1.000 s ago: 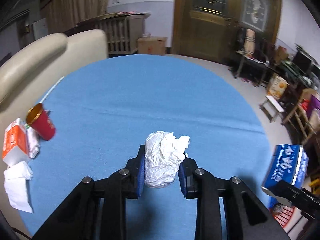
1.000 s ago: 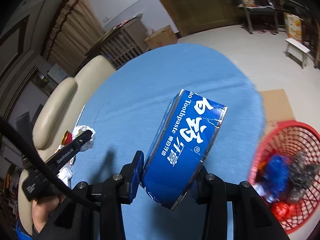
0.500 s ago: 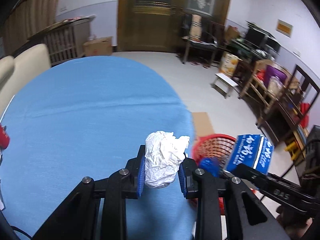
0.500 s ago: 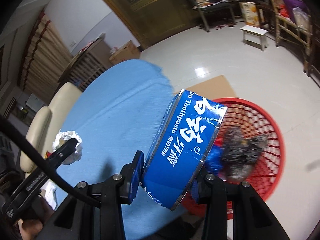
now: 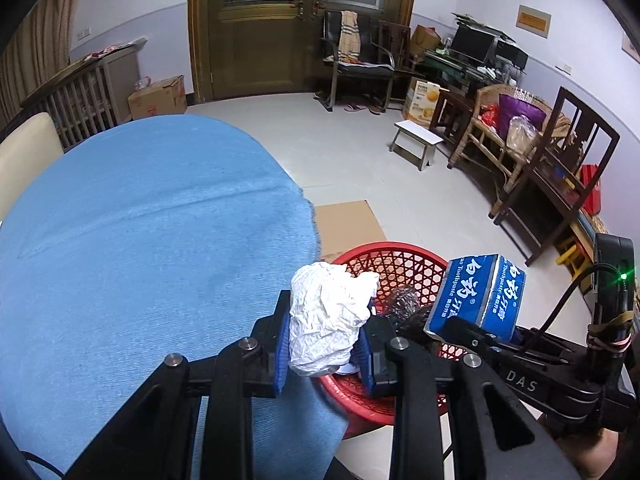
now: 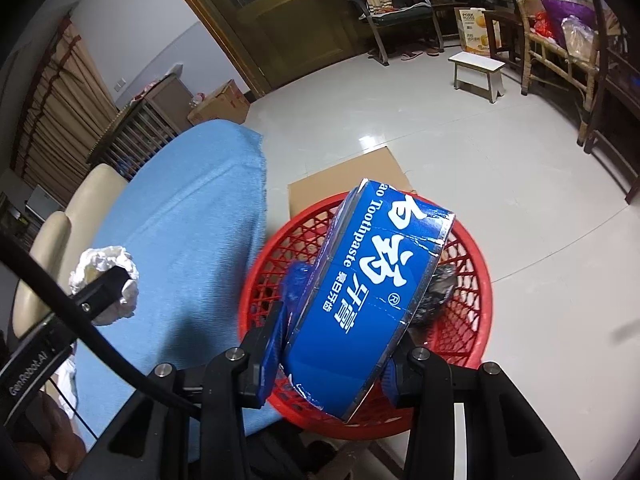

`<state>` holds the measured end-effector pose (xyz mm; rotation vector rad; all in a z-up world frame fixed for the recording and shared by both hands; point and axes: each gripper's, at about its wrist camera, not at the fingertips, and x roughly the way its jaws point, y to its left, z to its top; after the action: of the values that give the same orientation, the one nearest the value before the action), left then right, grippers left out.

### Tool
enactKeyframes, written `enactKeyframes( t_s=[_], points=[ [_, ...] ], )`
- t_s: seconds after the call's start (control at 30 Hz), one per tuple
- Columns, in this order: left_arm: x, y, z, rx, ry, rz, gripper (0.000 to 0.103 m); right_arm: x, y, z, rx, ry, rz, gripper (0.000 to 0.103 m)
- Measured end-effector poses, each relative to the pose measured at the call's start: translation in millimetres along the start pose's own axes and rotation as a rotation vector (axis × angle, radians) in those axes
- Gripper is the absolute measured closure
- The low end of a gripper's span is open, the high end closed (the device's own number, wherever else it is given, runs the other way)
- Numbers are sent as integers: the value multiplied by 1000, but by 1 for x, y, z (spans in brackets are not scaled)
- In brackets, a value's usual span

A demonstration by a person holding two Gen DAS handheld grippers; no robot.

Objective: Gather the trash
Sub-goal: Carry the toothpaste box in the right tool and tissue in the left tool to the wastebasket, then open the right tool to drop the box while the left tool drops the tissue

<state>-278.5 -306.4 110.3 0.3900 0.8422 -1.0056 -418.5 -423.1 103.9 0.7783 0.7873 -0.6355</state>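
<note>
- Delivery step: both tongs are loaded and over or beside the red basket (image 6: 472, 248), which stands on the floor at the edge of the blue-clothed table (image 5: 140, 240).
- Left tongs (image 5: 326, 344) are clamped tight on a crumpled white paper ball (image 5: 326, 316), held above the table edge at the basket's near rim.
- Right tongs (image 6: 334, 354) are closed on a blue toothpaste box (image 6: 372, 284), tilted, right above the basket.
- Next, I'd judge: part the jaws and let each piece drop; the paper ball may need carrying a little further over the rim.
- Basket already holds blue wrapping and dark crumpled scraps, hard to identify.
</note>
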Motion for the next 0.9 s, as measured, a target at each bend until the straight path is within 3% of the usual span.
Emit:
enactKeyframes(
  t_s=[0.37,0.5,0.6,0.9],
  points=[
    [16,-19,-2,25,31,-7,73,12,-20,2,3,27,-33,59],
    [18,-21,-4,28,39,-6,73,20,-26,3,8,55,-44,51],
    [21,-23,-5,31,46,-6,73,23,-29,4,8,74,-58,29],
    [27,-30,-5,38,64,-7,73,-1,-47,14,81,10,-29,28]
  ],
)
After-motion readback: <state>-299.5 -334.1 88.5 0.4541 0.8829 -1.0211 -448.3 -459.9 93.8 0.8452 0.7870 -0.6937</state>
